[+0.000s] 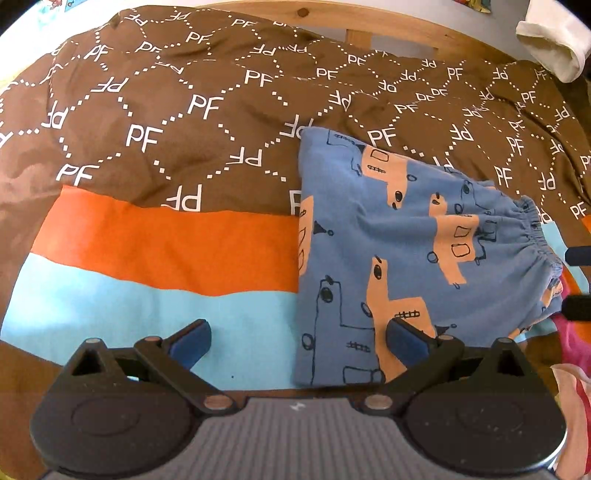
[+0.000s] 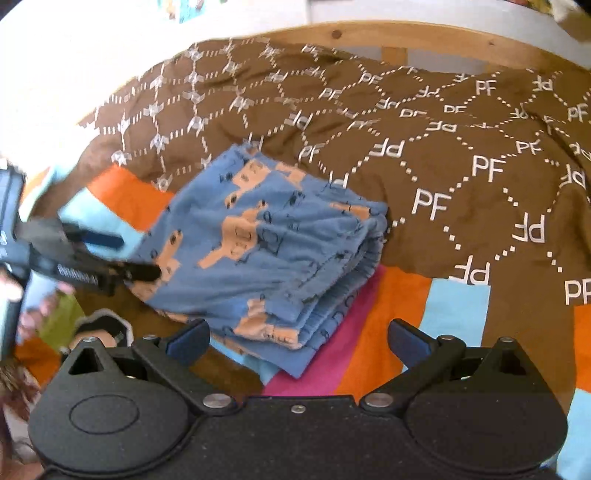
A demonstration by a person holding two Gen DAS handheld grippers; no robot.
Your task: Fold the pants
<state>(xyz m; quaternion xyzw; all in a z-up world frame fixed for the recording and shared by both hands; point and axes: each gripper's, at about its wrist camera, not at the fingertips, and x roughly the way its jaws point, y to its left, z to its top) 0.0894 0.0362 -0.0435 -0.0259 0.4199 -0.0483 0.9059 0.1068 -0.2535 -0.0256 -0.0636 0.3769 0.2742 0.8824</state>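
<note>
The blue pants [image 1: 406, 251] with orange animal prints lie folded into a compact stack on the bedspread, elastic waistband at the right. They also show in the right wrist view [image 2: 258, 251], folded in several layers. My left gripper [image 1: 299, 343] is open and empty at the near left edge of the pants, its right finger over the cloth; it also shows in the right wrist view [image 2: 129, 258] at the pants' left edge. My right gripper [image 2: 299, 339] is open and empty, just in front of the pants' near corner; its fingertips [image 1: 576, 254] show at the waistband side.
The bedspread [image 1: 166, 129] is brown with white "PF" print and orange, light-blue and pink bands. A wooden bed frame [image 1: 369, 22] runs along the far side. A white cloth [image 1: 554, 48] hangs at the far right. Other garments [image 1: 572, 387] lie at the near right.
</note>
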